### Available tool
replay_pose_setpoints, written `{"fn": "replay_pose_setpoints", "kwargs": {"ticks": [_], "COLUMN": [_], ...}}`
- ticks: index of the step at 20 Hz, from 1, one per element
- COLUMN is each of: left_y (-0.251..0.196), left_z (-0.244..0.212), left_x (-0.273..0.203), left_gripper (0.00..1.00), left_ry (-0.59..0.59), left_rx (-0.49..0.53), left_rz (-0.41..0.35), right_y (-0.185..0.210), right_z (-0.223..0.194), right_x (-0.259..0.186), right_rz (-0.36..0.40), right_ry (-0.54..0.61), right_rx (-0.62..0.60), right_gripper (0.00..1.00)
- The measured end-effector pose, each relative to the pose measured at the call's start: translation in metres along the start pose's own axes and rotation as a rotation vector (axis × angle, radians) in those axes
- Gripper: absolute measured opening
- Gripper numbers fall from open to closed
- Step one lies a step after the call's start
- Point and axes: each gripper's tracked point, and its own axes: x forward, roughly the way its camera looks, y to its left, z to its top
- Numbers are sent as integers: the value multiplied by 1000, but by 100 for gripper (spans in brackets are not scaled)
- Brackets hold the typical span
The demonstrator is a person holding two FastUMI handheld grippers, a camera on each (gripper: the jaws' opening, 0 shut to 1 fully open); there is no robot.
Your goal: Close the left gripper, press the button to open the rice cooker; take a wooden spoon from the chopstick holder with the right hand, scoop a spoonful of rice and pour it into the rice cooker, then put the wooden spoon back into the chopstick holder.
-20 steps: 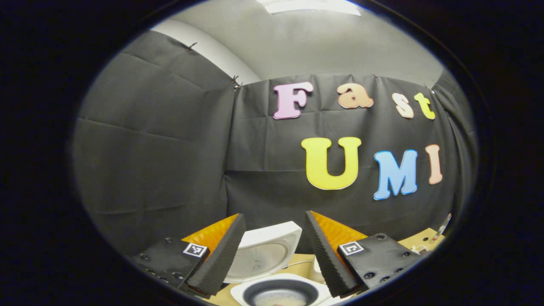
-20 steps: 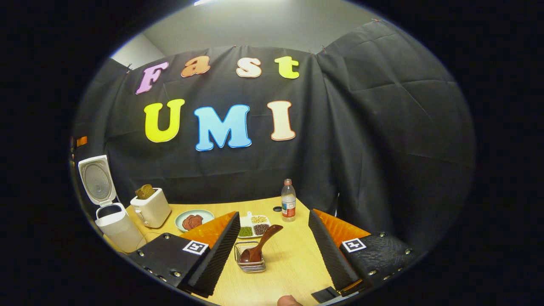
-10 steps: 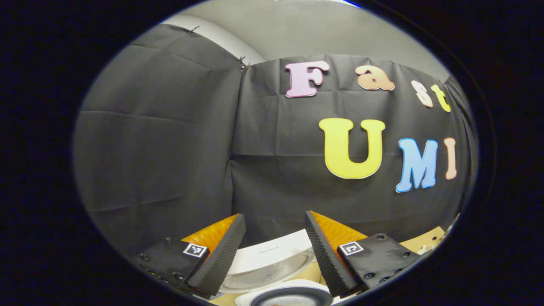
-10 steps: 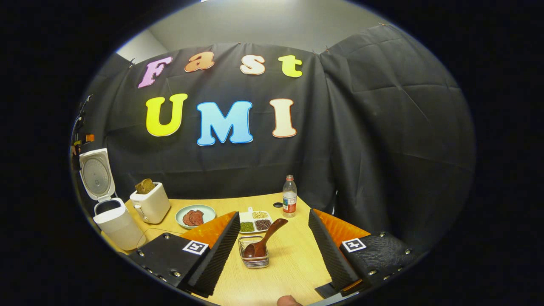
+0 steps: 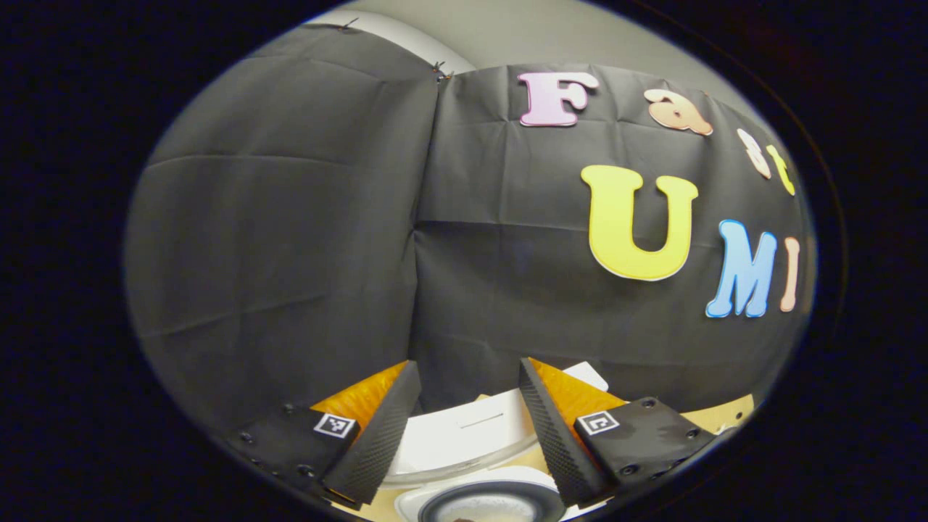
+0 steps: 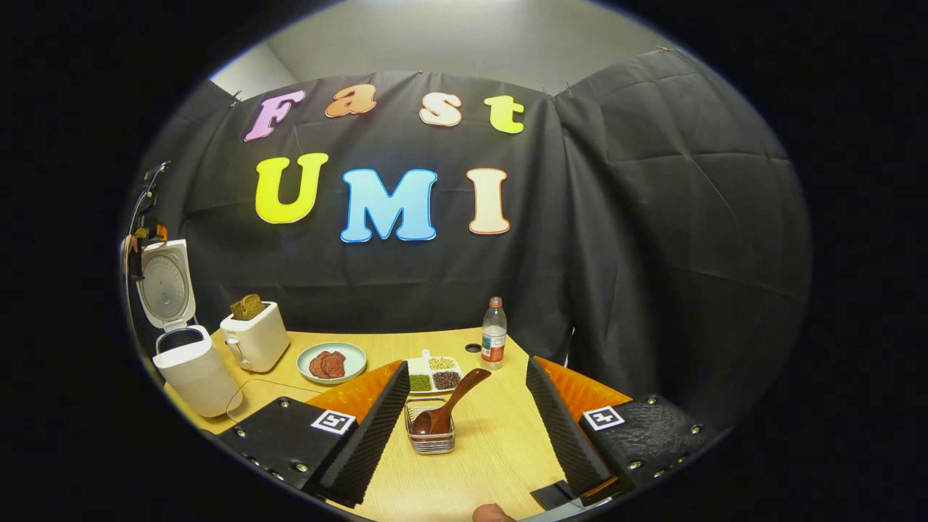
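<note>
**Cooker open, spoon parked in holder**

Your left gripper [image 5: 464, 428] is spread wide w/ nothing in it, above the rice cooker [image 6: 190, 366], lid up. Your right gripper [image 6: 464, 428] is also released, empty. Wooden spoon [image 6: 444, 408] leans in the chopstick holder [image 6: 431, 438], well right of the cooker on the table [image 6: 478, 464].

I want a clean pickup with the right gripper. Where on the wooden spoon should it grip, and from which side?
Grip the spoon on its bare handle, which slants up and right out of the holder. Its bowl sits low inside the wire walls. Probably come from above, fingers straddling the handle; the right gripper is open.
</note>
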Motion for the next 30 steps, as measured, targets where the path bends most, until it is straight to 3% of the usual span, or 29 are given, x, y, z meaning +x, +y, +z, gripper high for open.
{"fn": "replay_pose_setpoints", "kwargs": {"ticks": [2,5,13,14,15,30], "left_y": [-3,-6,-39,-44,-50,-101], "left_z": [0,-3,-32,-36,-42,-154], "left_x": [-3,-13,-65,-74,-82,-159], "left_gripper": [91,95,91,94,91,94], "left_ry": [-3,-5,-2,-1,4,114], "left_rx": [5,10,42,40,41,69], "left_rz": [4,6,-38,-41,-45,-107], "right_y": [1,-1,-4,-6,-8,-1], "right_z": [0,0,17,19,20,62], "right_x": [4,9,14,15,16,6], "right_rz": [15,29,94,98,103,182], "right_ry": [-3,1,-40,-47,-50,-183], "right_rx": [2,-5,16,13,9,-55], "right_gripper": [98,98,98,99,98,98]}}
